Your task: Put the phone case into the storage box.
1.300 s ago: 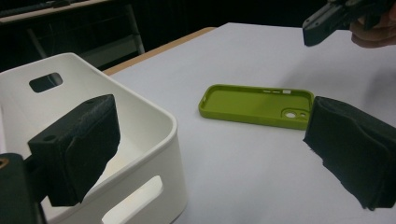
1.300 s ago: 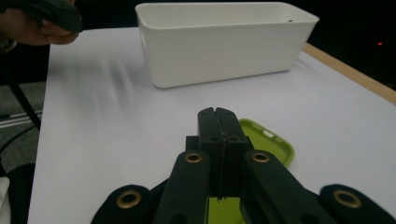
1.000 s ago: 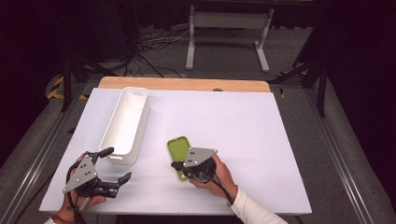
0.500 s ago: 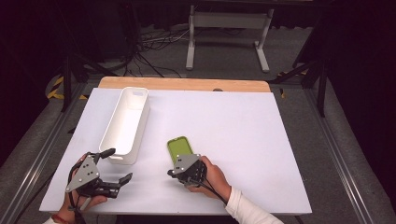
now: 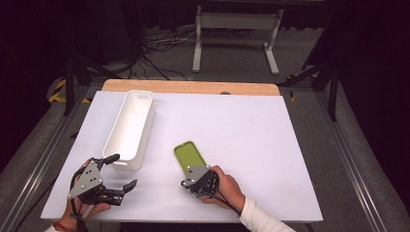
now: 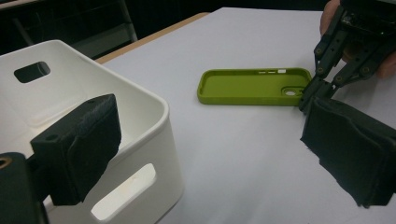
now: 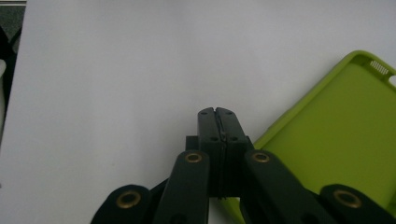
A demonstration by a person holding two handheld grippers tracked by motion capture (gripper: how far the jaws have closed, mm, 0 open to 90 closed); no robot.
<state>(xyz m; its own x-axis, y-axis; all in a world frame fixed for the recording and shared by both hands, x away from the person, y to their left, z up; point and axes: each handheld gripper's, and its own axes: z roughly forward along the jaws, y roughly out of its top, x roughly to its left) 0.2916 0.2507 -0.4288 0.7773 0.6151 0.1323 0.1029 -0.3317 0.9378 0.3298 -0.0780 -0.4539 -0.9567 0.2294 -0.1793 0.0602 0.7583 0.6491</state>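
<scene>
Phone case (image 5: 189,155), green and hollow side up, lies on the white worktop (image 5: 270,145) beside the white bin (image 5: 130,129); right tool (image 5: 189,183), jaws pressed together, empty, touches its near end; left tool (image 5: 120,171) gapes wide, empty

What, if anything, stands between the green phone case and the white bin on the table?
Nothing visible does. The green phone case lies open side up on the white table, and only bare tabletop separates it from the white bin. The right gripper, jaws shut, is at the case's near end.

Black linkage jaws, brass pivots, grey triangular plates, white sleeve (image 5: 258,217)
</scene>
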